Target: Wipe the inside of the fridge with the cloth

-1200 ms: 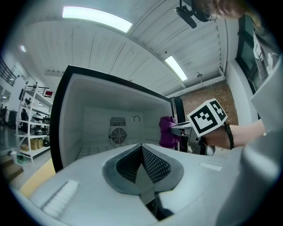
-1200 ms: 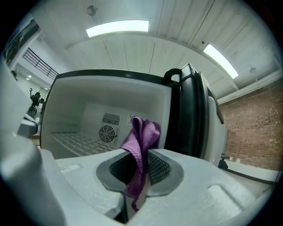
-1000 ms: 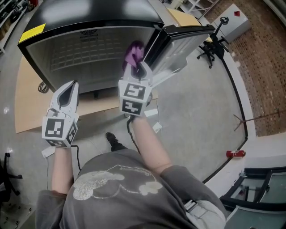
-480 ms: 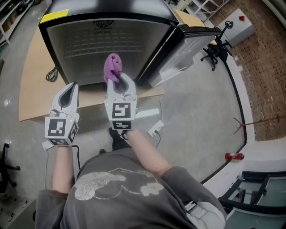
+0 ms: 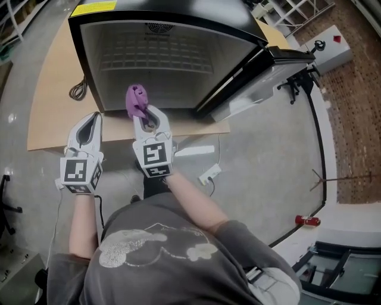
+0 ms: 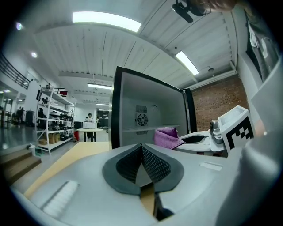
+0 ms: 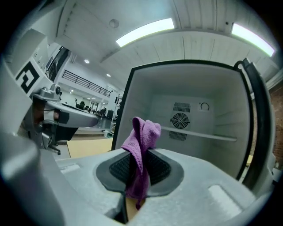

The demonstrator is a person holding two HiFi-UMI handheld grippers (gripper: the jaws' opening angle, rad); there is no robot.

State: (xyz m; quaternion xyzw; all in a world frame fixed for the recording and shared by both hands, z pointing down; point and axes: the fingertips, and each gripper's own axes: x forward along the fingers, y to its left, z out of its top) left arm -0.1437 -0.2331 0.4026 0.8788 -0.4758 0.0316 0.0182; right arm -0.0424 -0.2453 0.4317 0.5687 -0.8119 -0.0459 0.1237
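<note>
wooden board (image 5: 50,122); white power strip (image 5: 209,175)

The cloth (image 5: 136,99) is purple. The fridge (image 5: 155,59) is cased in black and lined in pale grey (a yellow label (image 5: 93,8) is carried at its top corner). A tan board (image 5: 47,119) is seen beneath the fridge. The left gripper (image 5: 90,119) and the right gripper (image 5: 146,112) are pale grey, marked with black-and-white squares.

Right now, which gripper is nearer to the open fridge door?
Right. The right gripper, shut on the purple cloth, sits before the fridge opening, left of the door; the left gripper is farther left.
</note>
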